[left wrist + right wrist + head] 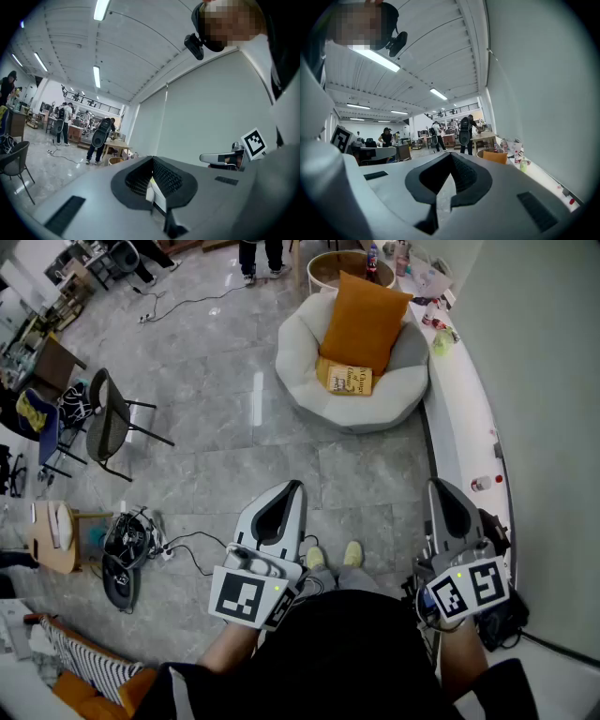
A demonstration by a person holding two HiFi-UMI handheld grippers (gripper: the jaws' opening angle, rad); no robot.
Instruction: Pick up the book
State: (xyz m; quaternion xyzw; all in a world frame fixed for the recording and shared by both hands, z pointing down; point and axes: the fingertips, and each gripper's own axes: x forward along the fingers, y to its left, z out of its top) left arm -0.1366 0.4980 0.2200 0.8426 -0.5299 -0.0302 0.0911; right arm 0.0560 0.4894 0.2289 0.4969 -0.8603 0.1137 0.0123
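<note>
While both tools hang near my body in the head view, the book (pixel 345 379) lies well ahead of them on the seat of a round white beanbag chair (pixel 302 360). Yellow cover, dark lettering, too small for me to read. It lies flat-ish, tilted a bit, at the foot of an orange cushion (pixel 364 322) that stands against the chair back. The book's upper edge touches the cushion or tucks under it; I cannot tell which. Grey tiled floor (pixel 225 418) lies between the chair and me.

Left tool (pixel 286 491): jaws together, nothing clamped. Its own view shows the tips meeting (pixel 152 160), with a pale sliver in the slit below them that I cannot identify. Right tool (pixel 441 488): jaws together too, tips closed (pixel 451 157), empty, only floor showing through the slit.

Neither tool view shows the book. The right tool view catches just the top of the orange cushion (pixel 494 156). My hands are mostly hidden behind the marker cubes, and my dark torso (pixel 347 652) cuts off the bottom of the head view. Bottles on the white counter (pixel 469 418) along the wall are too small to make out.
</note>
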